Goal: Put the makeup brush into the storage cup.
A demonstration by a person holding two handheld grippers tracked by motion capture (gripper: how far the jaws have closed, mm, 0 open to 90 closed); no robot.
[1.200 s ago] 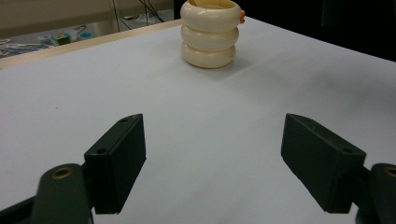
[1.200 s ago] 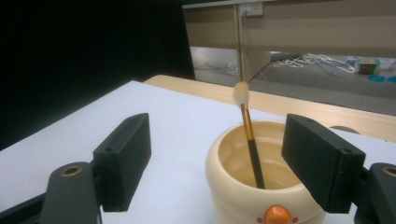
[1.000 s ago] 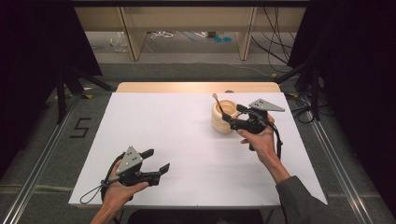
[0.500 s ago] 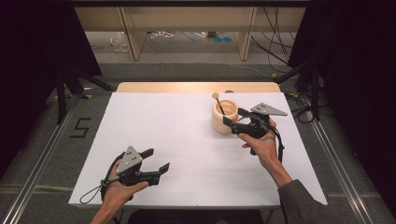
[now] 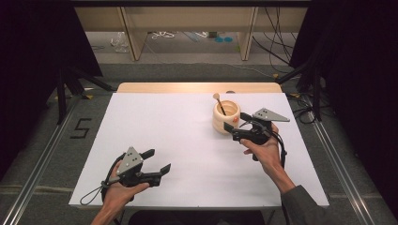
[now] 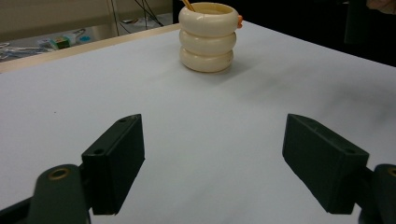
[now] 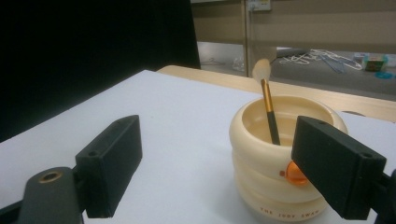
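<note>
A cream ribbed cup (image 5: 226, 117) stands right of centre on the white table (image 5: 187, 122), with a gold-handled brush (image 5: 218, 104) leaning inside it. My right gripper (image 5: 236, 121) is open just right of the cup, apart from it. Along the right gripper (image 7: 215, 163), the cup (image 7: 275, 158) sits close ahead, partly behind the right jaw, with the brush (image 7: 269, 112) and an orange spot (image 7: 294, 173) on its side. My left gripper (image 5: 157, 161) is open near the front left edge. From the left gripper (image 6: 212, 163), the cup (image 6: 207, 37) stands far off.
A bare wooden strip (image 5: 197, 87) runs along the table's far edge. Beyond it are shelf legs (image 5: 133, 37) and loose cables (image 5: 277, 33) on the floor. Metal rails (image 5: 338, 164) flank the table. Dark curtains close both sides.
My right gripper has shifted slightly toward the near side beside the cup, still open. The left gripper has stayed in place.
</note>
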